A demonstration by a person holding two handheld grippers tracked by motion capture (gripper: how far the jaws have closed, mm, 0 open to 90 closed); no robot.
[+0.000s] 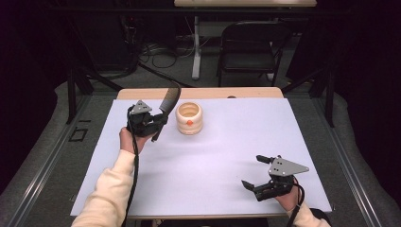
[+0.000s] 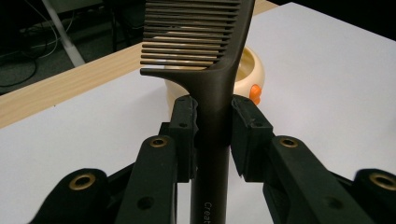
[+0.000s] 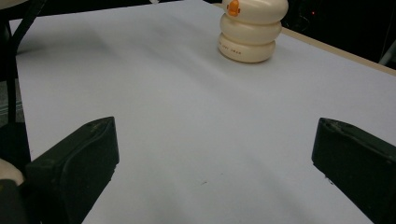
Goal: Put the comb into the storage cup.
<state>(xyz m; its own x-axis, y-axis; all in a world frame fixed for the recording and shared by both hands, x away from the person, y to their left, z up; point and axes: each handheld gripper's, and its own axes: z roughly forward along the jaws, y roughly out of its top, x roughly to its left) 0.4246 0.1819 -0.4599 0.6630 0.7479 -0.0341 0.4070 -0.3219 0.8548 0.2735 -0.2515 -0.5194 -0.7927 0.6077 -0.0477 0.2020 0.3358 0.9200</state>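
While the high view sets your left gripper (image 1: pixel 158 124) left of centre in the frame, only a dark shape with a thin black comb (image 1: pixel 169 100) rising from it, the left gripper view gives you the grip itself: both pads (image 2: pixel 184 135) press on the comb's (image 2: pixel 212 93) handle just below the teeth, so the jaws are closed on it and hold it upright. That view also shows fine parallel teeth fanning to the upper left of the frame and small pale lettering low on the handle, too cut off to read. Behind the comb sits the cup (image 2: pixel 250 74), half hidden, at centre right.

From above you see the cup (image 1: pixel 189 119) just right of the comb, apart from it, on the white sheet (image 1: pixel 227 151). It is cream, smooth and glossy, built of rounded stacked rings with an open top and an orange dot on its side. The right gripper view shows the cup (image 3: pixel 250 32) from the side at the top of the frame, with tiny print on its lowest ring.

Your left forearm, in a cream sleeve (image 1: pixel 111 189), comes up from the lower left, hand wrapped under the gripper. Your right gripper (image 1: pixel 255 172) lies low at the lower right, turned toward the left of the frame; its jaws stand wide apart with nothing between them, bare matte sheet below.
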